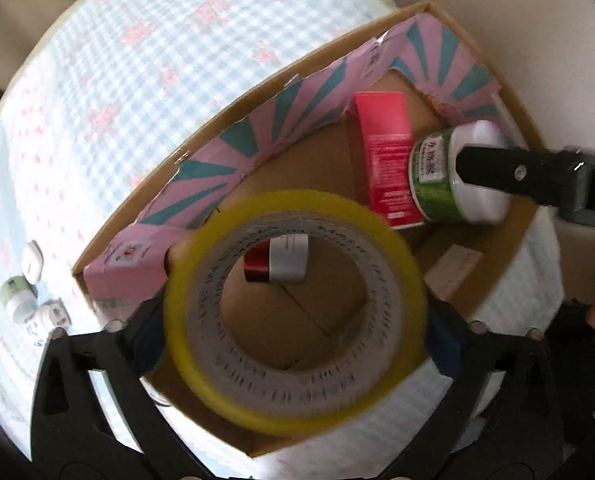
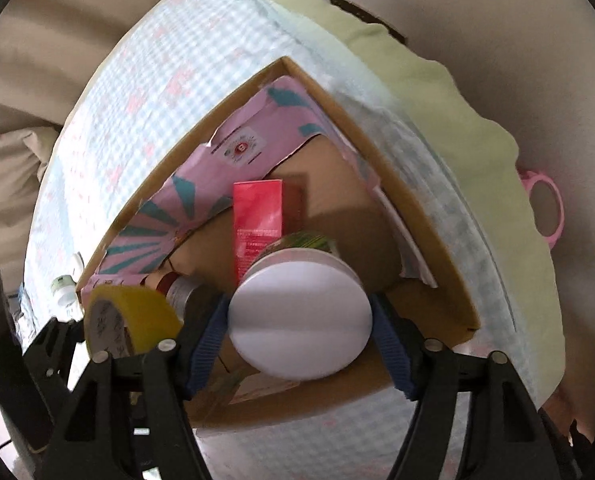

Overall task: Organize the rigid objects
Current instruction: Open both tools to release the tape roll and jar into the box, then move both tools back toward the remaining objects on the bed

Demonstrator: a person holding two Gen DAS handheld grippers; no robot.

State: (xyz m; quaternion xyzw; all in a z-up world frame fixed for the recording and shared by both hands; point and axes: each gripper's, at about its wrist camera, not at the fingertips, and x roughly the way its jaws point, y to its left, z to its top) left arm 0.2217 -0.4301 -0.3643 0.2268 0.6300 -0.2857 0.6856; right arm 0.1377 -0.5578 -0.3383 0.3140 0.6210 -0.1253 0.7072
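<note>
Glossy yellow tape roll (image 1: 297, 312), matt cardboard box (image 1: 449, 276), checked cloth (image 1: 137, 60)

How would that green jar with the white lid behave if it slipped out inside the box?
The green jar looks rigid and round, so on its side it would probably roll. Its white lid looks smooth, perhaps slippery between the pads. The red carton beside it might stop it.

Cardboard box (image 1: 437, 12) on the bed (image 1: 117, 80), tape roll (image 1: 293, 312) over its near end, carton (image 1: 389, 160) inside with jar (image 1: 453, 176) touching its right, small bottles (image 1: 17, 300) outside left.
</note>
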